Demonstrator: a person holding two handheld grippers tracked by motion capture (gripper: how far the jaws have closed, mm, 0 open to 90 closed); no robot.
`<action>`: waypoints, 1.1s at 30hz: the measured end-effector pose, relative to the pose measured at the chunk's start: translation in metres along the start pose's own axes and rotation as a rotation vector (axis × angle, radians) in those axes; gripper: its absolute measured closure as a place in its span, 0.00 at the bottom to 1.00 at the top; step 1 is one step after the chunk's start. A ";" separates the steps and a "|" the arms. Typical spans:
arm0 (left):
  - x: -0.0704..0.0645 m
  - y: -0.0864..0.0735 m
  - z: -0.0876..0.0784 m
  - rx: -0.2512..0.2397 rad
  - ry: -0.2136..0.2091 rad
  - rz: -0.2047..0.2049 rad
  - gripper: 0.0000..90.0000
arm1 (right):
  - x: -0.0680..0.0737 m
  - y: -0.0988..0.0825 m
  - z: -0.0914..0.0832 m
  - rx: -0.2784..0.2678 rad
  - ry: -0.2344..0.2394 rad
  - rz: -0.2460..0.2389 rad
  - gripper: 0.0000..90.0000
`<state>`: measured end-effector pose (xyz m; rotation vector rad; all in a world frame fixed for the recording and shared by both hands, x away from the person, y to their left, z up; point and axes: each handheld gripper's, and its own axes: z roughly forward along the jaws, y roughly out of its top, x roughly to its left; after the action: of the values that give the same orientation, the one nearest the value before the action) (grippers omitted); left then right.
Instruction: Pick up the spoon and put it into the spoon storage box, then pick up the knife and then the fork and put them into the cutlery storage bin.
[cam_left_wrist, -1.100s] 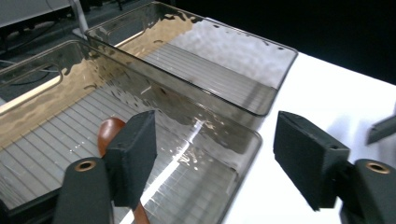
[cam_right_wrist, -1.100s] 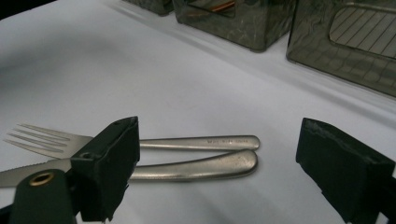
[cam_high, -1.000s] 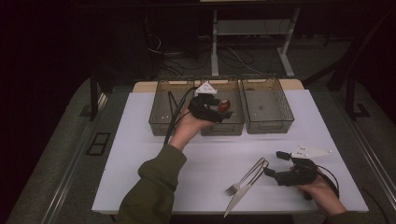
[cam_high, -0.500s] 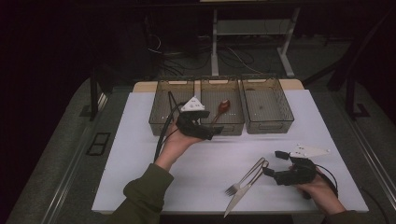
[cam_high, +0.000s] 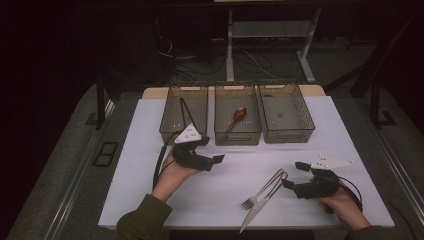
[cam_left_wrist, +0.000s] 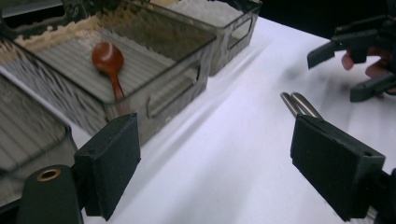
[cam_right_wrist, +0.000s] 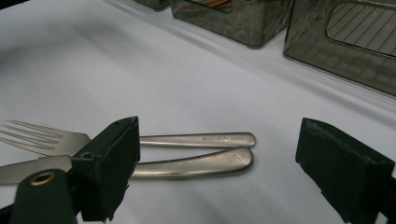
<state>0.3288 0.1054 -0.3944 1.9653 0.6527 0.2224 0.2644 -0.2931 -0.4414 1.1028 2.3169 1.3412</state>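
A brown wooden spoon lies in the middle one of three clear bins; the left gripper view has the spoon at upper left. My left gripper hovers in front of the bins, open; its jaws have just been opening and nothing is between them. A metal fork and knife lie side by side on the white table. My right gripper stands open at their handle ends. In the right gripper view the fork handle and knife handle lie just beyond the pads.
The left bin and right bin flank the middle one at the back of the white table. A cable runs from my left gripper across the left bin. Dark floor and table legs lie beyond.
My left hand has drawn back from over the middle bin toward the table's near left and lower, uncovering the spoon in the bin. The right hand has kept still.
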 end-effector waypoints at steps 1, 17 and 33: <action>0.000 -0.004 -0.002 0.003 0.000 -0.001 0.16 | 0.000 0.000 0.000 0.000 -0.001 0.000 0.14; 0.004 -0.056 -0.023 0.056 0.074 -0.027 0.00 | -0.005 0.006 -0.007 0.040 0.042 0.019 0.15; -0.002 -0.074 -0.031 0.114 0.090 -0.040 0.00 | 0.007 0.013 -0.001 0.093 0.169 0.000 0.65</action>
<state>0.2880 0.1534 -0.4438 2.0585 0.7780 0.2550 0.2656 -0.2852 -0.4295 1.0533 2.5224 1.3892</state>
